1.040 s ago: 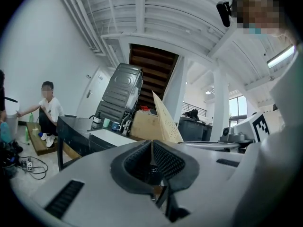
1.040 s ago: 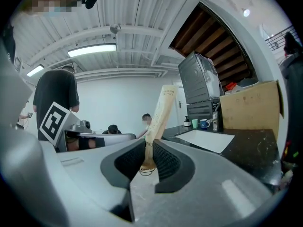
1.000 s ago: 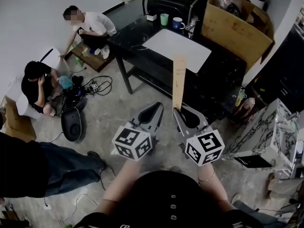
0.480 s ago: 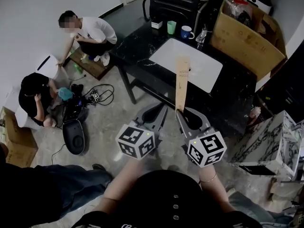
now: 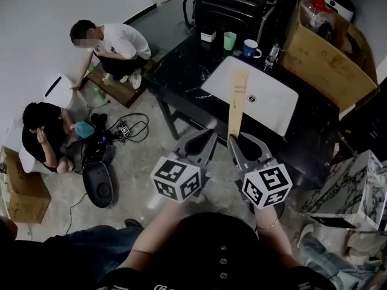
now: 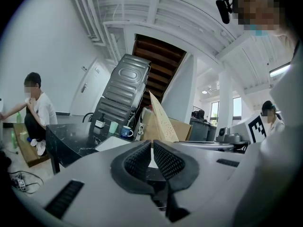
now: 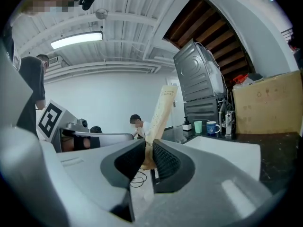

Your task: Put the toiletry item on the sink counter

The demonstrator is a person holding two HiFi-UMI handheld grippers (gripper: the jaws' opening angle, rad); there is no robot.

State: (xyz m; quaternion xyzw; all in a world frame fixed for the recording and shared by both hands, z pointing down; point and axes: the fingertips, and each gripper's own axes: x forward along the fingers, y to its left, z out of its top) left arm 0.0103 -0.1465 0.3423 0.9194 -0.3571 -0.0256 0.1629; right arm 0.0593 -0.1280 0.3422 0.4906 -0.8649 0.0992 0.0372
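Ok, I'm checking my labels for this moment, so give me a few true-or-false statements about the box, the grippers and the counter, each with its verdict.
1. The right gripper is shut on the beige box. True.
2. A green cup and a blue mug stand on the counter, beyond the sink. True.
3. The box lies flat on the counter. False: it sticks up out of the right gripper's fingers and has not been set down.
4. The left gripper holds the green cup. False: nothing is between its fingers.
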